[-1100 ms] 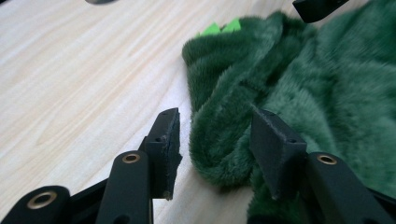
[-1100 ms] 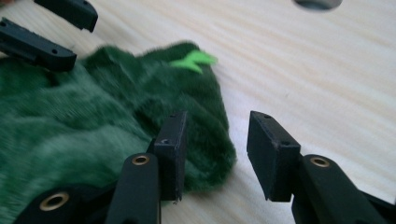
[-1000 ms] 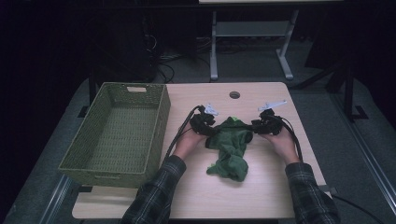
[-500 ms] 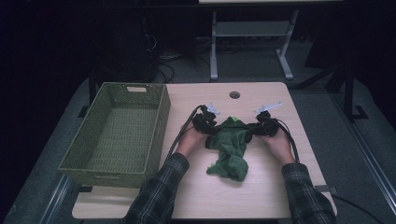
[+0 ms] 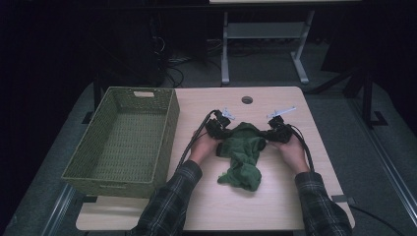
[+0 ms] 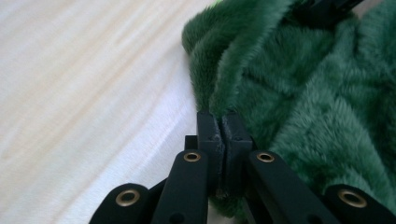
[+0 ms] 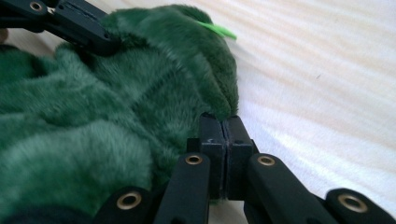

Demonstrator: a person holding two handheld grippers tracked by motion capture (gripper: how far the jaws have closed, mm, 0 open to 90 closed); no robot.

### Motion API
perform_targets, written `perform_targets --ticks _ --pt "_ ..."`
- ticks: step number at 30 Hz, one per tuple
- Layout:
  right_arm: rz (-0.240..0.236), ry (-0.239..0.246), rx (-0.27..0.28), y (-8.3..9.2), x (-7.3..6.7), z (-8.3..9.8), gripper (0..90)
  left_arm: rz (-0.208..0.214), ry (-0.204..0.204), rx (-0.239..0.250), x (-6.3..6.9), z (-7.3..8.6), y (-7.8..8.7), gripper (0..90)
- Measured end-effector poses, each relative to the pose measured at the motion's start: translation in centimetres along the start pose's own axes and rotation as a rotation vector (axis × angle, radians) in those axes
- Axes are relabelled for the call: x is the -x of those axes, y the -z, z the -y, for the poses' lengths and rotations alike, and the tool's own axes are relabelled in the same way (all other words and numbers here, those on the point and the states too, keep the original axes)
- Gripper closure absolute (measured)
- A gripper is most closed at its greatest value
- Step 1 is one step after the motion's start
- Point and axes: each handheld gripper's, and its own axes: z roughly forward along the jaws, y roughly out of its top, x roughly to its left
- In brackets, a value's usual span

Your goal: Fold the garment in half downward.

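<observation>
Two tools grip one green fleece cloth (image 5: 242,155) lying at the table (image 5: 275,206) centre. Left tool (image 6: 223,123) has just been closing; jaws now pinch the cloth's edge at 9 o'clock. Right tool (image 7: 222,128) likewise has just clamped onto the edge at 3 o'clock. Woven basket (image 5: 123,142) sits at 9 o'clock, apart.

You are working in a lab-like room. A pale wooden desk with a cable hole (image 5: 247,100) stands on grey carpet (image 5: 339,105). Loose black cables (image 5: 172,64) trail behind.
</observation>
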Motion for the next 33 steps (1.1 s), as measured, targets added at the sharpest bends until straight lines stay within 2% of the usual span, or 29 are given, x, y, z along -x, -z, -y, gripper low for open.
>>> perform_targets --ticks 4,6,9,11,16,19,25,33 --pt "0.02 -0.003 0.055 1.4 -0.3 -1.0 89.0 -0.015 0.002 0.043 -0.3 -1.0 1.1 88.3" --pt "0.019 -0.003 0.055 2.1 -0.2 -1.5 89.1 -0.024 -0.002 0.077 -0.3 -1.7 1.9 88.3" --pt "0.032 0.005 0.109 3.5 -0.2 -2.6 89.1 -0.036 0.006 0.122 -0.2 -2.9 3.2 88.3" --pt "0.041 0.006 0.108 4.2 -0.2 -3.4 89.1 -0.027 0.014 0.149 -0.2 -3.5 3.8 88.3" --pt "0.043 0.014 0.155 5.6 -0.2 -4.7 89.1 -0.012 0.028 0.184 0.0 -4.5 5.2 88.3" --pt "0.028 0.017 0.162 6.1 -0.5 -4.7 89.0 0.016 0.036 0.196 0.2 -4.4 5.9 88.3" --pt "0.004 0.048 0.181 6.8 -1.3 -3.8 89.0 0.039 0.044 0.229 0.8 -3.7 7.0 88.2" --pt "-0.046 0.09 0.222 7.8 -2.7 -2.3 88.8 0.076 0.03 0.272 2.8 -2.6 8.1 87.8"
